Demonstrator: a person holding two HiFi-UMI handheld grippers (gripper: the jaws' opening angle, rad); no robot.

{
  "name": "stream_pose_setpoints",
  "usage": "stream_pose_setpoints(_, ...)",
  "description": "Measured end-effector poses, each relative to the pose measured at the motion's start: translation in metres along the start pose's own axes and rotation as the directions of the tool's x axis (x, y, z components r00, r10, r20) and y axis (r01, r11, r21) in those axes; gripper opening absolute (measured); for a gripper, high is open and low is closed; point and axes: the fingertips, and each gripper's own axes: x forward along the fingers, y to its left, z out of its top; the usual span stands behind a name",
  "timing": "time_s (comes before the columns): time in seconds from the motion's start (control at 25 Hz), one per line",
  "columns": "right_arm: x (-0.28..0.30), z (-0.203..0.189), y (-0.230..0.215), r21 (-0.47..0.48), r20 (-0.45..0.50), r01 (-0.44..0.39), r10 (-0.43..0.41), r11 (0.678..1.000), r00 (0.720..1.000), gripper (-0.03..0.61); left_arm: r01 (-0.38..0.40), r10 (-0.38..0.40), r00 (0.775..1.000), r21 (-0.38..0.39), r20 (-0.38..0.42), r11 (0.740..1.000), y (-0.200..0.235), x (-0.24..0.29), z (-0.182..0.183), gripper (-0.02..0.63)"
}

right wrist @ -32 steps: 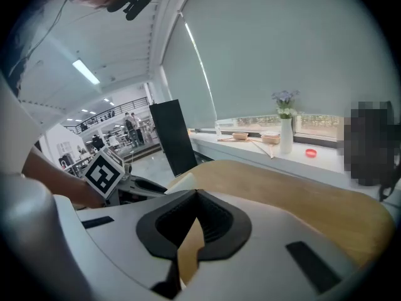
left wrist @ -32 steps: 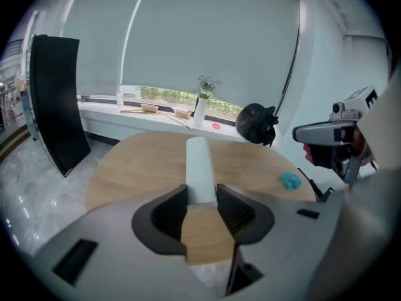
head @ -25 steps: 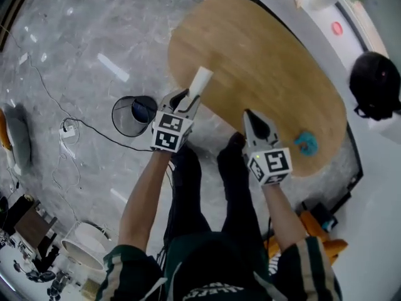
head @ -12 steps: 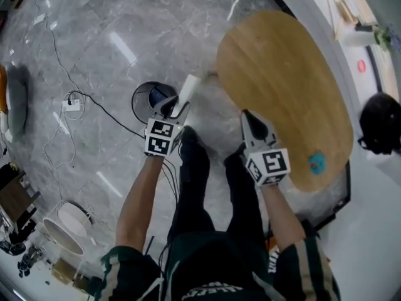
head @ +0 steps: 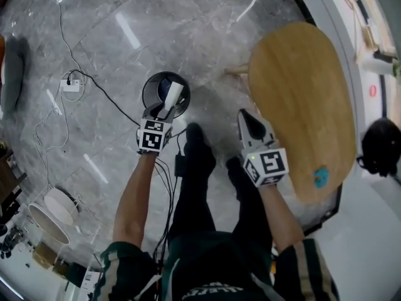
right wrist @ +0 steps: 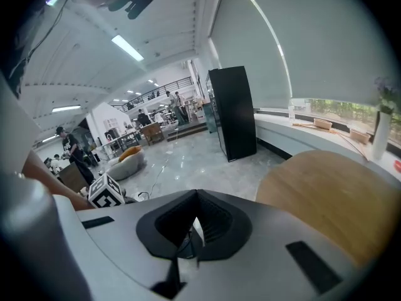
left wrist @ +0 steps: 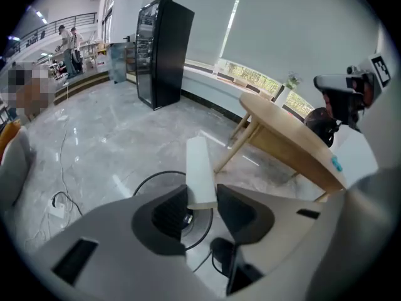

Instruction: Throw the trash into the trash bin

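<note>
Our left gripper (head: 161, 110) is pinching the white trash (head: 171, 96) partway open, right over the bin (head: 148, 86). The right gripper (head: 245, 115) is closed and empty. If we let go with it tilted, it could clip the rim and end up on the floor (head: 207, 36).

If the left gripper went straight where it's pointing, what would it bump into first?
Most likely the trash bin: the left gripper, shut on the white trash piece, points down toward its open mouth. Depth is unclear, so maybe its rim.
</note>
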Motion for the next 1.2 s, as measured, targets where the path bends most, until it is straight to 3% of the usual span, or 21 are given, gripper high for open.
stream_pose_setpoints(0.36,0.05,-0.027,0.024,-0.046,-0.061,-0.061,0.058,0.997,0.996,-0.002,-0.009,-0.001,0.997,-0.133,-0.076,0.991,0.05,0.051,-0.06,0.15)
stream_pose_setpoints(0.72,0.067,-0.038,0.015,-0.035,-0.066,-0.054,0.052,0.998,0.996,-0.002,-0.031,0.016,0.991,-0.115,-0.131,0.993,0.057,0.084,-0.092,0.155)
stream_pose_setpoints(0.96,0.046,-0.03,0.009,-0.02,-0.055,-0.04,0.039,0.999,0.998,-0.002,-0.038,0.027,0.993,-0.091,-0.119,0.995,0.042,0.067,-0.08,0.155)
stream_pose_setpoints(1.2,0.003,-0.021,-0.005,0.017,-0.029,-0.002,0.002,1.0,1.0,-0.002,-0.03,0.028,0.999,-0.031,-0.046,0.999,0.01,0.039,-0.032,0.129)
